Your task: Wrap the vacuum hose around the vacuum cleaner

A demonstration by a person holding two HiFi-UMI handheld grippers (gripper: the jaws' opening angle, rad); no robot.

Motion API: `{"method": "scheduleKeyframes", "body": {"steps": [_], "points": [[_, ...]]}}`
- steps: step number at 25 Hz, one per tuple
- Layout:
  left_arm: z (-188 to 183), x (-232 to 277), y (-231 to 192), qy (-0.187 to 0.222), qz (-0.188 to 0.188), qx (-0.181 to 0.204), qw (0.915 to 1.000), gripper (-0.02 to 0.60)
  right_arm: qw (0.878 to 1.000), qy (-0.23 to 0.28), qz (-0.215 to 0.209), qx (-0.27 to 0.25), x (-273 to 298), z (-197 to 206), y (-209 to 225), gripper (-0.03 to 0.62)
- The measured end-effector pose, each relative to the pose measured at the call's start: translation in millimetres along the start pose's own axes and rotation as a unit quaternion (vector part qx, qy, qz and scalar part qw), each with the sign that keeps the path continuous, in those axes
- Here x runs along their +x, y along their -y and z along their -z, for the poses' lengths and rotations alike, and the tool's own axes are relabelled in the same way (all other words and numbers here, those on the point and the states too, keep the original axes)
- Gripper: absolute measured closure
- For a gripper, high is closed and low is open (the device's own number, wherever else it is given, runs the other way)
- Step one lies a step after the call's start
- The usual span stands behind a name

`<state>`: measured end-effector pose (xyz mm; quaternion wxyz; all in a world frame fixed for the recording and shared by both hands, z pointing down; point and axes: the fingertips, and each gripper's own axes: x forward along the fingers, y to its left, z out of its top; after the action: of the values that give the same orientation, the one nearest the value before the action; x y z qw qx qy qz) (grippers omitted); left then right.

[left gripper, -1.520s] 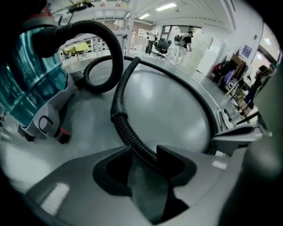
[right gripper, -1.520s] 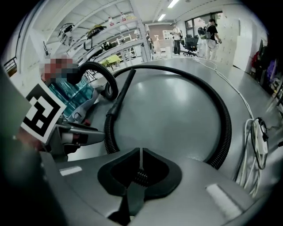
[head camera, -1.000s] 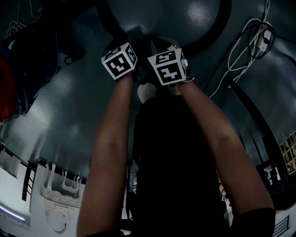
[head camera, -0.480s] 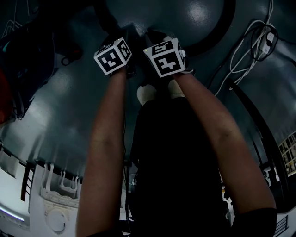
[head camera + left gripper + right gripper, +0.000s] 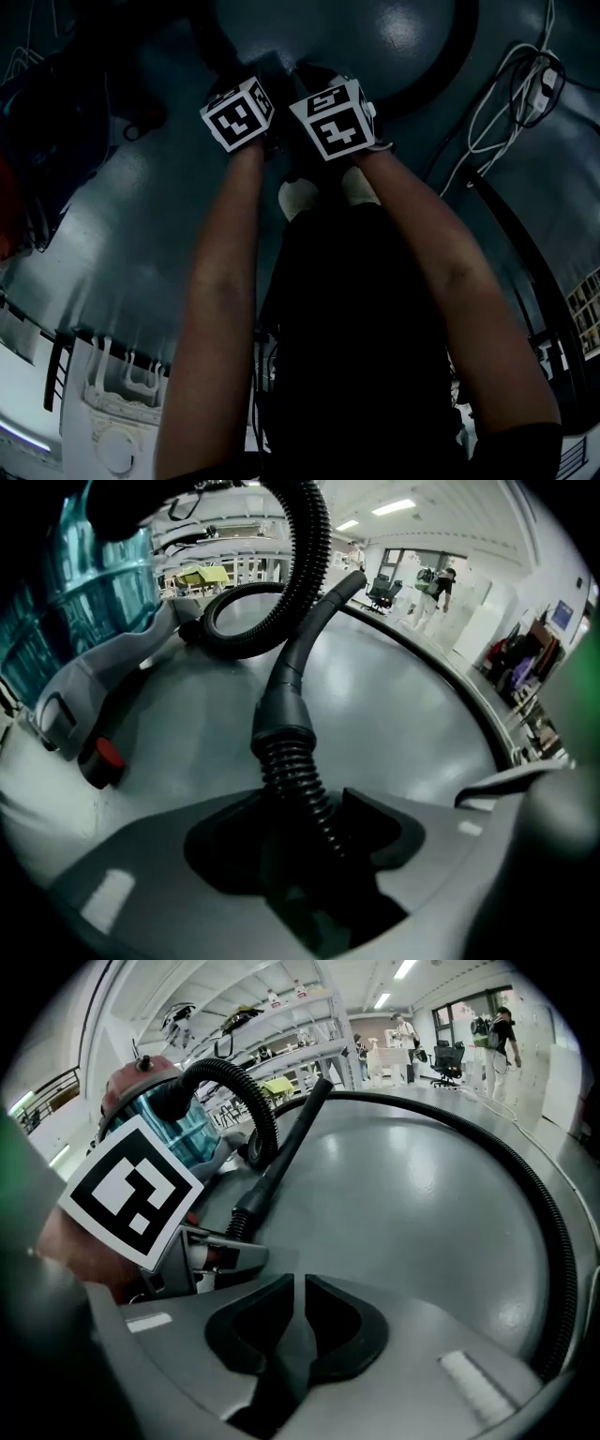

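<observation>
L gripper (image 5: pixel 314 860) jaws grasping hose (image 5: pixel 289 766) at ribbed part. Hose axis runs straight ahead, then loops left to vac (image 5: pixel 89 611). R gripper (image 5: pixel 295 1335) jaws clenched, empty, alongside. I reckon L leads.

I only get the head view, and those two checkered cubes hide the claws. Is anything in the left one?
Observer: A ribbed black hose runs between the left gripper's jaws, which stand apart. I can't tell whether the pads press on it.
Operator: What about the right claw?
Observer: The right gripper has its jaws almost together, with nothing between them.
Operator: Where does the hose go?
Observer: It arches up and loops back toward the vacuum cleaner, whose body is bluish and see-through.
</observation>
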<state>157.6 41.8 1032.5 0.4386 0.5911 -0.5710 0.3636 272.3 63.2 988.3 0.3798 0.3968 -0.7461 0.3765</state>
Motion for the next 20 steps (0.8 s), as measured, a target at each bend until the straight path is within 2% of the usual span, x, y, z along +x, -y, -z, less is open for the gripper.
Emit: {"method": "scheduleKeyframes", "body": {"steps": [3, 7, 9, 14, 20], "points": [[-1, 0, -3, -0.007, -0.011, -0.03, 0.9995, 0.35, 1.0, 0.0, 0.002, 0.002, 1, -1, 2, 0.558], [-9, -11, 0, 0.01, 0.01, -0.071, 0.9974, 0.373, 1.0, -0.004, 0.005, 0.002, -4, 0, 2, 0.565], [-11, -18, 10, 0.009, 0.021, -0.07, 0.9973, 0.383, 1.0, -0.009, 0.01, 0.001, -10, -1, 4, 0.565], [-23, -42, 43, 0.012, 0.05, -0.033, 0.9981, 0.39, 1.0, -0.002, 0.017, -0.013, -35, -22, 5, 0.565], [-56, -93, 59, 0.015, 0.057, -0.028, 0.9979, 0.394, 1.0, 0.002, 0.025, -0.014, -87, -53, 7, 0.565]]}}
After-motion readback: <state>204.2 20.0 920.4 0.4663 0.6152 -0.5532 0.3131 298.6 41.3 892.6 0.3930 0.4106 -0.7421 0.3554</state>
